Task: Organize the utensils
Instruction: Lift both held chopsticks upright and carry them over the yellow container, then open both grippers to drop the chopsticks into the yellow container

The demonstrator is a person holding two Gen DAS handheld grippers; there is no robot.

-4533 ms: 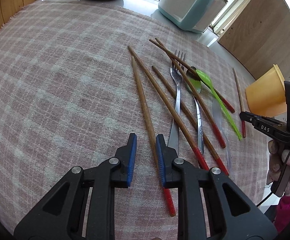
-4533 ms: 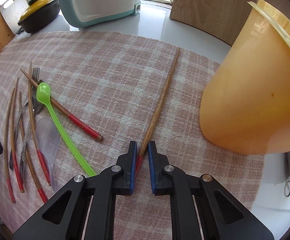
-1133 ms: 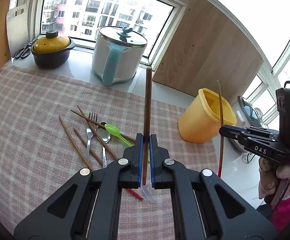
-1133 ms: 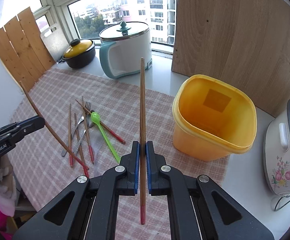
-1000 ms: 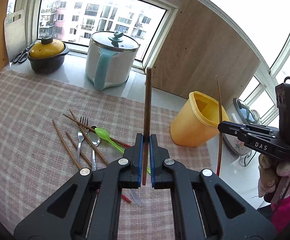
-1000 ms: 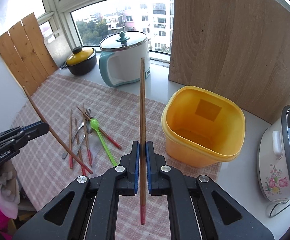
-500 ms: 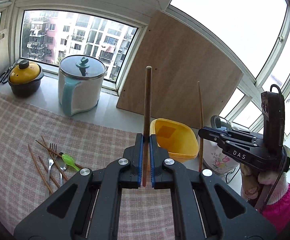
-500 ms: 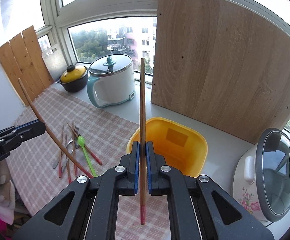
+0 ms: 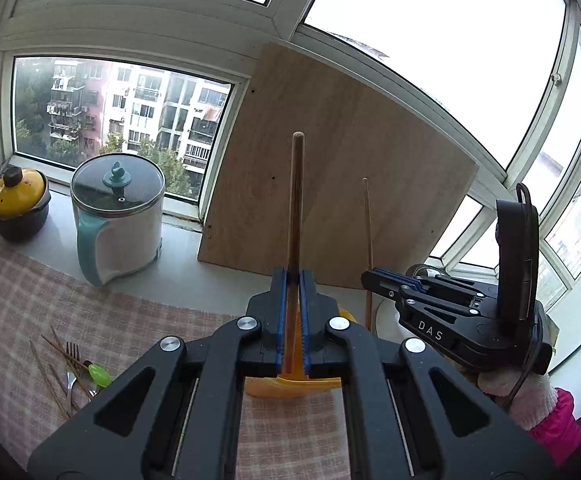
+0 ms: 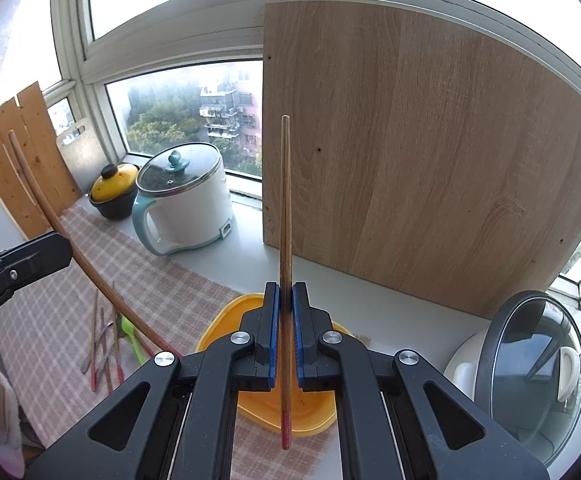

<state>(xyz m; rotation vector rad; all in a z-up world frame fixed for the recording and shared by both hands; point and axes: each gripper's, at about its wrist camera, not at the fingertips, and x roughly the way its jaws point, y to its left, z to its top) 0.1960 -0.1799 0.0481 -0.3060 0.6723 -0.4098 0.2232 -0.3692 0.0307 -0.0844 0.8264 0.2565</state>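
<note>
My left gripper (image 9: 293, 280) is shut on a wooden chopstick (image 9: 295, 208) and holds it upright above the yellow bin (image 9: 290, 386), which is mostly hidden behind the jaws. My right gripper (image 10: 285, 292) is shut on a second chopstick (image 10: 285, 200), upright, with its red tip (image 10: 285, 428) hanging over the open yellow bin (image 10: 218, 332). The right gripper also shows in the left wrist view (image 9: 374, 276) at right with its chopstick (image 9: 367, 240). The left gripper shows at the left edge of the right wrist view (image 10: 50, 254) with its chopstick (image 10: 70, 248). More chopsticks, a fork and a green spoon (image 10: 130, 336) lie on the checked cloth (image 10: 170, 280).
A white and teal pot with a glass lid (image 10: 182, 204) and a yellow-lidded black pot (image 10: 114, 192) stand on the windowsill. A large wooden board (image 10: 430, 160) leans behind the bin. A white cooker with an open lid (image 10: 526, 380) stands at right.
Both grippers have risen and moved over the yellow bin, each still holding its chopstick upright. The bin now sits right under the jaws in both views.
</note>
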